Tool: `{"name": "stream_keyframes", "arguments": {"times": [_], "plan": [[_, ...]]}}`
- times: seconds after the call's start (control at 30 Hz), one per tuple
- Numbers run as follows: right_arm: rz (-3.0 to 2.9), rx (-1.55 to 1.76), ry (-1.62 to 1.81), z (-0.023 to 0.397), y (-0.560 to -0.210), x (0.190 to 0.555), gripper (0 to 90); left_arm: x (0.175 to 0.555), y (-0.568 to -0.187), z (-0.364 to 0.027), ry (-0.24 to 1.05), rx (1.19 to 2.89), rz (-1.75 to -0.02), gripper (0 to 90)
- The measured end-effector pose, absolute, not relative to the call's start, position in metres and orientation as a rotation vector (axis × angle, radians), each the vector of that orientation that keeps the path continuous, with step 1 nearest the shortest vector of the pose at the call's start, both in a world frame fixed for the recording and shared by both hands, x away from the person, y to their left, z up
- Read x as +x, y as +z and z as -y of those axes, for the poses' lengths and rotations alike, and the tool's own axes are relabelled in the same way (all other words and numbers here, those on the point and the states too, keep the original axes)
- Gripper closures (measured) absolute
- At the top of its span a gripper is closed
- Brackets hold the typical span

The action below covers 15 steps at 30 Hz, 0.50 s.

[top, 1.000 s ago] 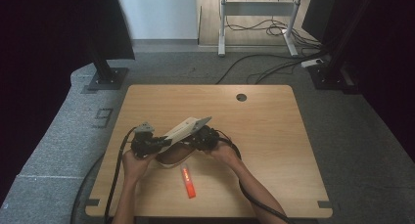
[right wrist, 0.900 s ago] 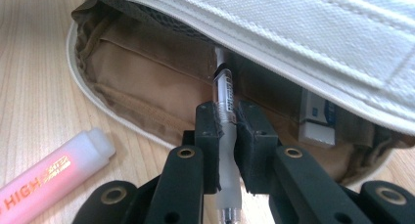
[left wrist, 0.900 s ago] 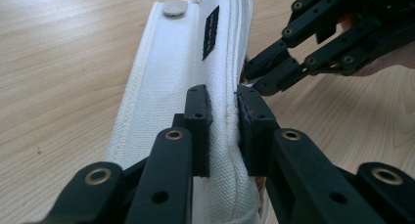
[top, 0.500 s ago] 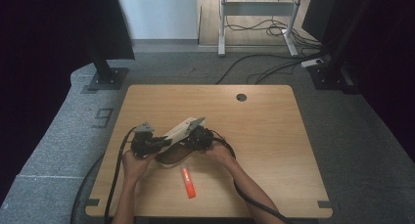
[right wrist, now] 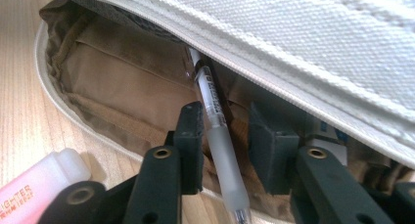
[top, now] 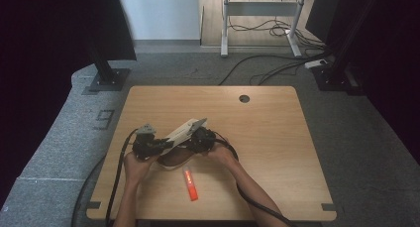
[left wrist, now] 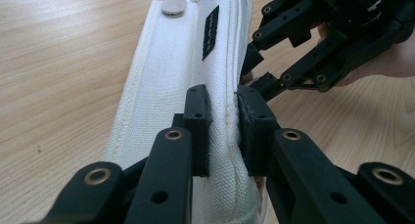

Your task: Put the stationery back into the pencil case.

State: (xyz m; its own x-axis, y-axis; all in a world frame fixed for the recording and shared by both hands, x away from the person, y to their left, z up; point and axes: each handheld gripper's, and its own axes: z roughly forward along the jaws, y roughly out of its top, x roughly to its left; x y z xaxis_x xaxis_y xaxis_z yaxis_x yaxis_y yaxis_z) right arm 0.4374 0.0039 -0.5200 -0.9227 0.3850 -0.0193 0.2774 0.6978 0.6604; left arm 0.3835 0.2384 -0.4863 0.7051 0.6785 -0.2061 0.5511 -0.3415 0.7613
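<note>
Wooden table point(top: 277, 133): left gripper point(left wrist: 222, 119) clamps white pouch point(left wrist: 186, 62); right gripper point(right wrist: 226, 136) just opening, pen point(right wrist: 215, 121) between jaws.

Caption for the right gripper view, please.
Right gripper, jaws just opening, straddles a clear pen lying half inside the open white pencil case.

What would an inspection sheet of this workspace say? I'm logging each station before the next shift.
Surface: light wooden table with a round cable hole.
Job's things: white canvas pencil case, flap lifted, brown lining showing; clear-barrelled pen lying half inside it.
Clutter: orange highlighter on the table near the front edge.
Grippers: left gripper clamped on the case's flap edge; right gripper has just been opening, pen between its jaws, pads apart from it.
Cables: black gripper cables trail off the front; more cables lie on the floor.
Surroundings: grey carpet, metal stand.
</note>
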Motion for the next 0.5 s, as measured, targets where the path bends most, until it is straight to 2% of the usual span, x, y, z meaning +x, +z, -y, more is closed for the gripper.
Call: {"name": "stream_keyframes", "arguments": {"times": [0.2, 0.5], "plan": [[-2.741, 0.568, 1.021, 0.006, -0.518, 0.436, 60.3, 0.384, -0.486, -0.239, 0.181, 2.033, -0.938, 76.7], [-2.741, 0.652, 1.05, 0.032, -0.518, 0.432, 61.0, 0.384, -0.487, -0.238, 0.179, 2.035, -0.936, 76.5]]}}
